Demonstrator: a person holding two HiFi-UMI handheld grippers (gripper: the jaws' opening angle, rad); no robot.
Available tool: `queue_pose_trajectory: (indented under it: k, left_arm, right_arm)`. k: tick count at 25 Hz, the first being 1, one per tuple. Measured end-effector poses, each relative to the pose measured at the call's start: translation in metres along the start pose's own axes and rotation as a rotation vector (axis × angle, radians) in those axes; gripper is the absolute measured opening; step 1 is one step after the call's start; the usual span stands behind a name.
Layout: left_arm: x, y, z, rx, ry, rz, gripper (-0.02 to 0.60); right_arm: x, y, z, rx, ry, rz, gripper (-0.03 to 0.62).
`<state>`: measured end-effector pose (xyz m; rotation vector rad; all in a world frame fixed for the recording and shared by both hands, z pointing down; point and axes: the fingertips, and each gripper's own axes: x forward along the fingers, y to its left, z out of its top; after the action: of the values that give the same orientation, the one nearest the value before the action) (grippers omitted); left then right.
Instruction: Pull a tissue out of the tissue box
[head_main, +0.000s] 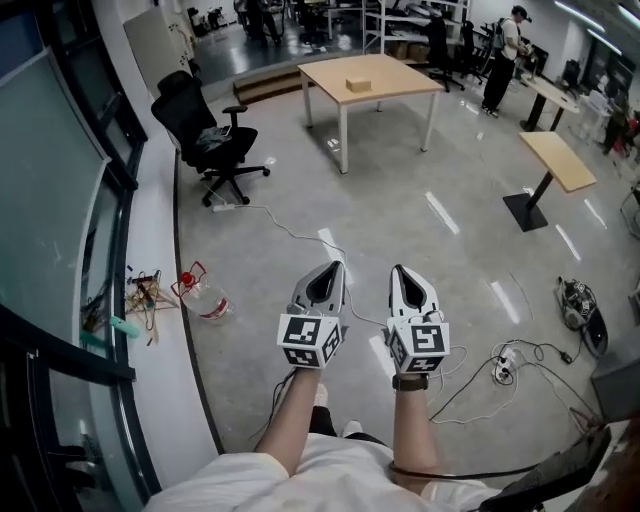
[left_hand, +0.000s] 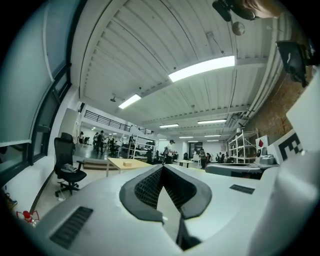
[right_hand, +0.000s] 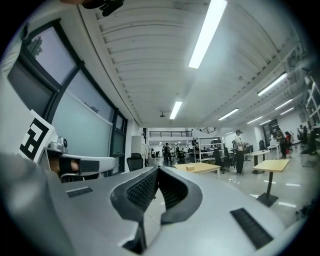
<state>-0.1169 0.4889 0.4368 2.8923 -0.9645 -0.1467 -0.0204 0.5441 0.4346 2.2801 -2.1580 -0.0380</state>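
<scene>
Looking steeply down over a wide grey floor (head_main: 420, 230), with a long window wall (head_main: 60, 200) running along the left side. Seeing a pale wooden table (head_main: 400, 72) standing on white legs far across that floor, and a second, smaller table (head_main: 562, 160) standing off to the right. Noticing a black office chair (head_main: 205, 135) sitting near the window wall, left of the far table, and a person (head_main: 500, 60) standing beyond that table's right end.

Holding two bare forearms out ahead, side by side, low in the head view. Carrying the left gripper (head_main: 336, 266) roughly level, jaws closed tip to tip and clamping nothing. Carrying the right gripper (head_main: 399, 269) just beside it in the same way, jaws pressed together at the tips and gripping nothing. Pointing both toward the far table.

Finding the tissue box (head_main: 358, 84), a small tan block, resting on top of that table near its middle, well apart from both grippers and touched by neither. Spotting it again in both gripper views as a small tan shape lying on the tabletop, far beyond the closed jaw tips.

Picking out smaller things lying on the floor:
- a clear plastic bottle (head_main: 208, 302) with a red cap, near the foot of the window wall and left of the left gripper
- a white power strip (head_main: 503, 371), right of the right gripper, with dark cords trailing from it
- a thin white cable (head_main: 290, 230), snaking from near the chair's base toward the grippers
</scene>
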Motion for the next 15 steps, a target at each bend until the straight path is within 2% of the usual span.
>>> queue_pose_trajectory:
  k: [5, 9, 12, 15]
  left_arm:
    - [0.048, 0.011, 0.014, 0.034, -0.018, -0.055, 0.000]
    - [0.077, 0.034, 0.041, 0.073, -0.076, -0.076, 0.000]
    - [0.092, 0.071, 0.065, 0.093, -0.120, -0.046, 0.000]
    - [0.102, 0.110, 0.083, 0.052, -0.189, -0.025, 0.000]
  right_arm:
    - [0.041, -0.015, 0.006, -0.025, -0.003, -0.029, -0.002]
    - [0.084, -0.022, 0.033, -0.047, -0.056, -0.049, -0.002]
    - [0.120, -0.008, 0.057, -0.059, -0.114, -0.009, -0.002]
    - [0.154, 0.012, 0.071, -0.054, -0.193, 0.046, -0.002]
